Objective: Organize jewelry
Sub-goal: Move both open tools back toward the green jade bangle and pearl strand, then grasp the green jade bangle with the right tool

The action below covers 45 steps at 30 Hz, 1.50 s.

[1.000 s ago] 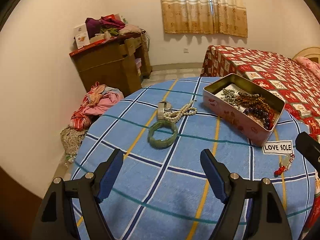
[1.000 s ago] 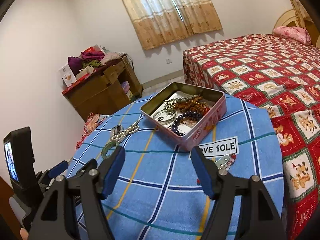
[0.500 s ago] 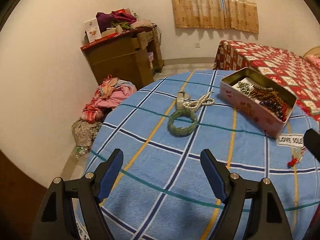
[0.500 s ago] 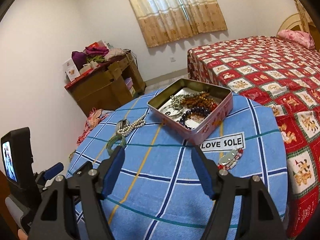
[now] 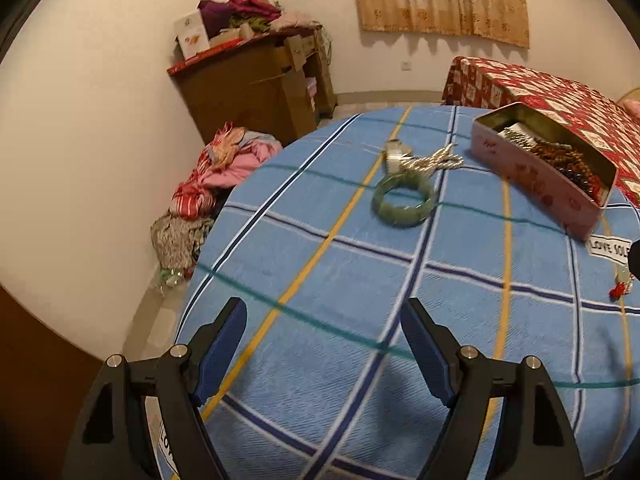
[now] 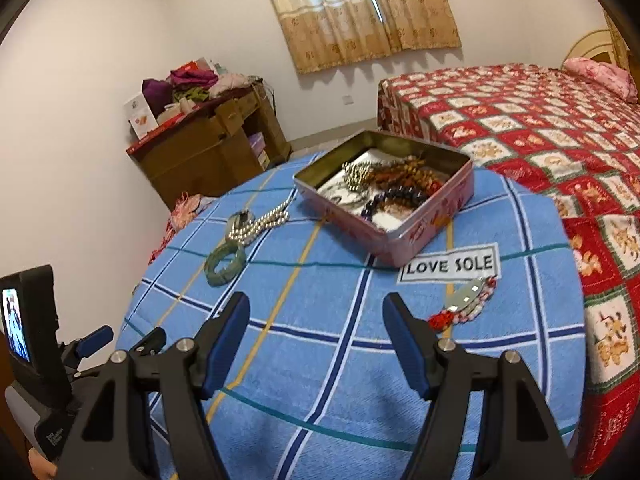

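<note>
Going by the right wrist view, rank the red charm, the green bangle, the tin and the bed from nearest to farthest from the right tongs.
From the right tongs:
1. Red charm, just ahead to the right, under the label.
2. Green bangle, ahead to the left.
3. Tin, further back, centre-right.
4. Bed, beyond the table, right.

This was a home bedroom: a bed (image 6: pixel 532 128) under a red patchwork quilt stood by a curtained window (image 6: pixel 360 12), a cluttered wooden cabinet (image 5: pixel 256 84) lined the wall, and clothes (image 5: pixel 216 172) lay heaped on the floor.
</note>
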Each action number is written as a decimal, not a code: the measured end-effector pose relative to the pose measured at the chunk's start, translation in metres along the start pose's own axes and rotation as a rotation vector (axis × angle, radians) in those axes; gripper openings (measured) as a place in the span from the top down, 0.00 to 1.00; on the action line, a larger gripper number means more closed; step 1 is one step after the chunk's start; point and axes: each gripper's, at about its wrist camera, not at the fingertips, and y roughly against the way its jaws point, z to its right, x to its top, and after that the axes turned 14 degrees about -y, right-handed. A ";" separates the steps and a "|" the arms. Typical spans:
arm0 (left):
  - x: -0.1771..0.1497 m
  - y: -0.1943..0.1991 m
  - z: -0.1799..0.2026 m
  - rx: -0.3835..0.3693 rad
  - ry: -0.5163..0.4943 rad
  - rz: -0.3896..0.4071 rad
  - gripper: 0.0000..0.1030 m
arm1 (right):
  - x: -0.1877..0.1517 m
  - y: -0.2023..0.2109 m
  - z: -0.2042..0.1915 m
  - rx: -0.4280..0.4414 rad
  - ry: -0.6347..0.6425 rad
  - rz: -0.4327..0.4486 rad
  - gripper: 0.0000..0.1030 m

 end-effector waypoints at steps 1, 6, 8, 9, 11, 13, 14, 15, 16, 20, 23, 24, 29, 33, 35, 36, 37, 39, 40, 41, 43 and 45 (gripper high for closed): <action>-0.003 -0.002 -0.003 -0.003 0.010 -0.005 0.23 | -0.001 -0.002 -0.001 0.000 0.003 -0.006 0.30; -0.007 -0.011 -0.013 -0.002 0.044 -0.026 0.23 | -0.005 -0.011 -0.007 0.014 0.022 -0.030 0.35; -0.007 -0.013 -0.015 0.007 0.043 -0.026 0.23 | -0.007 -0.016 -0.011 0.019 0.036 -0.053 0.41; -0.007 -0.015 -0.015 0.008 0.043 -0.028 0.23 | -0.008 -0.019 -0.012 0.021 0.039 -0.066 0.44; -0.006 -0.018 -0.017 -0.001 0.048 -0.032 0.23 | -0.010 -0.025 -0.012 0.028 0.038 -0.089 0.48; -0.007 -0.020 -0.019 -0.006 0.054 -0.035 0.23 | -0.011 -0.029 -0.013 0.029 0.038 -0.102 0.49; -0.007 -0.021 -0.021 -0.007 0.056 -0.036 0.23 | -0.011 -0.031 -0.014 0.031 0.040 -0.106 0.50; -0.007 -0.022 -0.023 -0.008 0.061 -0.036 0.23 | -0.011 -0.033 -0.016 0.033 0.043 -0.110 0.52; -0.007 -0.024 -0.024 -0.010 0.063 -0.036 0.23 | -0.011 -0.035 -0.017 0.038 0.047 -0.118 0.53; -0.006 -0.028 -0.029 -0.012 0.069 -0.035 0.23 | -0.006 -0.051 -0.027 0.062 0.048 -0.143 0.56; -0.004 -0.030 -0.034 0.016 0.067 -0.031 0.23 | 0.005 -0.070 -0.040 0.092 0.043 -0.145 0.56; -0.004 -0.031 -0.036 0.023 0.072 -0.032 0.23 | 0.008 -0.077 -0.045 0.091 0.046 -0.148 0.56; -0.008 -0.033 -0.056 0.020 0.120 -0.027 0.23 | 0.012 -0.125 -0.079 0.078 0.081 -0.181 0.56; -0.010 -0.034 -0.069 0.048 0.130 -0.028 0.23 | 0.008 -0.155 -0.092 0.035 0.091 -0.206 0.56; -0.010 -0.035 -0.072 0.053 0.136 -0.024 0.23 | 0.006 -0.168 -0.095 0.007 0.095 -0.225 0.56; -0.010 -0.036 -0.073 0.055 0.136 -0.024 0.23 | 0.005 -0.171 -0.095 0.004 0.093 -0.221 0.56; -0.010 -0.037 -0.073 0.056 0.134 -0.025 0.23 | 0.005 -0.172 -0.097 -0.007 0.106 -0.210 0.56; -0.010 -0.039 -0.073 0.054 0.133 -0.029 0.23 | 0.006 -0.174 -0.101 -0.017 0.143 -0.215 0.67; -0.010 -0.040 -0.073 0.047 0.134 -0.031 0.23 | 0.007 -0.175 -0.101 -0.013 0.148 -0.224 0.75; -0.009 -0.040 -0.072 0.042 0.133 -0.031 0.23 | 0.006 -0.176 -0.099 -0.010 0.147 -0.237 0.90; -0.008 -0.041 -0.070 0.035 0.127 -0.026 0.23 | 0.007 -0.173 -0.094 0.012 0.155 -0.244 0.91; -0.007 -0.041 -0.067 0.030 0.118 -0.022 0.23 | 0.008 -0.167 -0.088 0.021 0.153 -0.255 0.91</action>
